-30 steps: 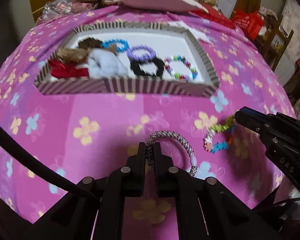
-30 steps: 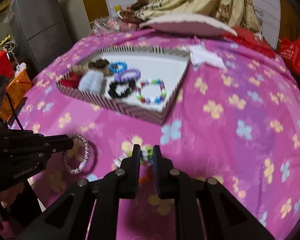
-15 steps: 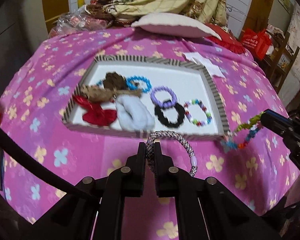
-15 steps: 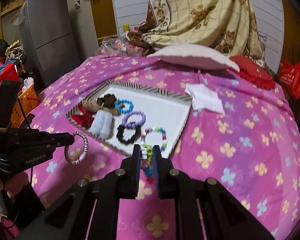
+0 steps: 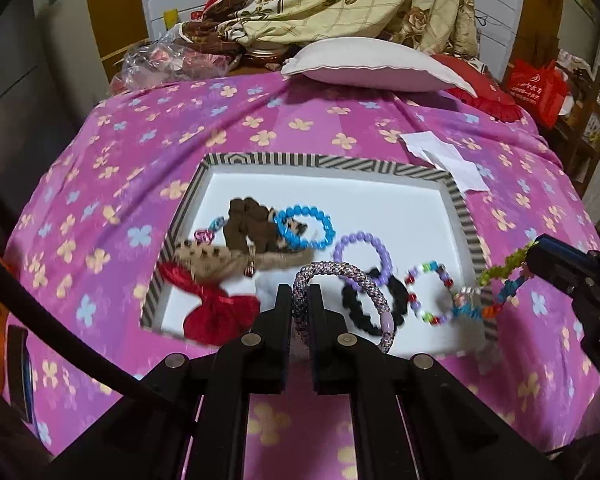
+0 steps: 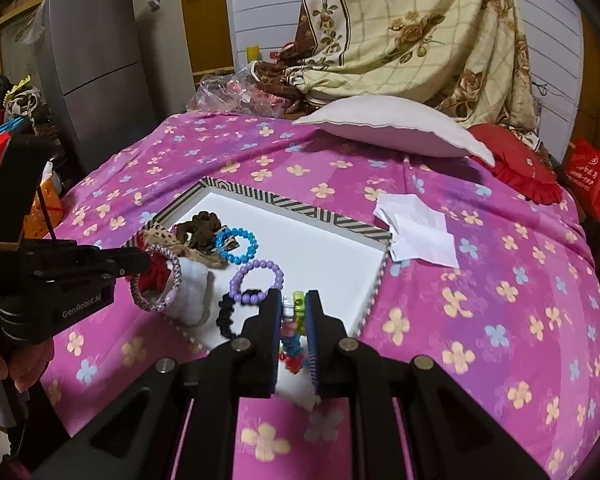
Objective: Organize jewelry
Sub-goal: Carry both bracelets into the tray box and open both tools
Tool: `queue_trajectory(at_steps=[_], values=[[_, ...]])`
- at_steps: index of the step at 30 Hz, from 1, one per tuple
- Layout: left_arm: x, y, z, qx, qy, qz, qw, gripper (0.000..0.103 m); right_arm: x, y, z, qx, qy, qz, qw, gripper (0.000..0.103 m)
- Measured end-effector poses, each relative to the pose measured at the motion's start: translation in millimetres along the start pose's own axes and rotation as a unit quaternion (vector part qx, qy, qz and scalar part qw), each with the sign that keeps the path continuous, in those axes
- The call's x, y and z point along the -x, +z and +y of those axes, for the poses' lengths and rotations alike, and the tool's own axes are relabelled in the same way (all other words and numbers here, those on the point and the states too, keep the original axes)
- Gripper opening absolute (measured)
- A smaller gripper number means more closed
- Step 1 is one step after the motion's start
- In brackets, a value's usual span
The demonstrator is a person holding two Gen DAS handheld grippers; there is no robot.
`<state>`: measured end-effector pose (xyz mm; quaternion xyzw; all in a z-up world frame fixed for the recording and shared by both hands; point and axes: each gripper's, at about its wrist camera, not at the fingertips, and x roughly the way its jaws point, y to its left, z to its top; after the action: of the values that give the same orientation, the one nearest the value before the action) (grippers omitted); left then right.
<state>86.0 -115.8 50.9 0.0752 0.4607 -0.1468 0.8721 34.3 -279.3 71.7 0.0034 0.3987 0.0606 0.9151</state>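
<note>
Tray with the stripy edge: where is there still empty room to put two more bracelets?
The tray is bare along its far side and right corner, beyond the blue bracelet and purple bracelet. The near left, around the red bow, is crowded.

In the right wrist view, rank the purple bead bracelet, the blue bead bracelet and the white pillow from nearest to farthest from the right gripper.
From the right gripper:
1. Purple bead bracelet, in the tray, just beyond the fingertips.
2. Blue bead bracelet, deeper in the tray, to the left.
3. White pillow, at the bed's far end.
</note>
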Motion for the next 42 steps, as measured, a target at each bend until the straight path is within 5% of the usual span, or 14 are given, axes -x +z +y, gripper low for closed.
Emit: queue_trajectory(at_steps=[9,20,28,32,37,42], values=[[-41.2,33.5,-11.4,-0.013,0.019,0.015,0.9996,0.028,-59.1,20.5,-10.3,0.0,0.006,0.035,0.999,0.012],[-101.2,70.4,-31.7,-0.011,0.023,0.042,0.9988,0.028,-121.2,36.3,-68.0,-0.063,-0.024,0.049,0.997,0.012],[-136.8,70.7,-35.6,0.001,0.024,0.065,0.9976,0.028,-146.9,30.6,-76.1,-0.076,-0.021,0.054,0.995,0.013],[-141.7,68.6,-31.9,0.017,0.01,0.073,0.9971,0.029,-141.0,27.3,-76.7,-0.085,-0.016,0.048,0.995,0.032],[-135.8,65.8,-28.6,0.027,-0.006,0.075,0.9968,0.044,-121.5,20.2,-73.3,-0.088,-0.012,0.037,0.995,0.041],[-115.9,55.9,-23.9,0.026,0.001,0.061,0.9978,0.045,-98.0,6.3,-64.8,-0.09,-0.012,0.028,0.995,0.05]])
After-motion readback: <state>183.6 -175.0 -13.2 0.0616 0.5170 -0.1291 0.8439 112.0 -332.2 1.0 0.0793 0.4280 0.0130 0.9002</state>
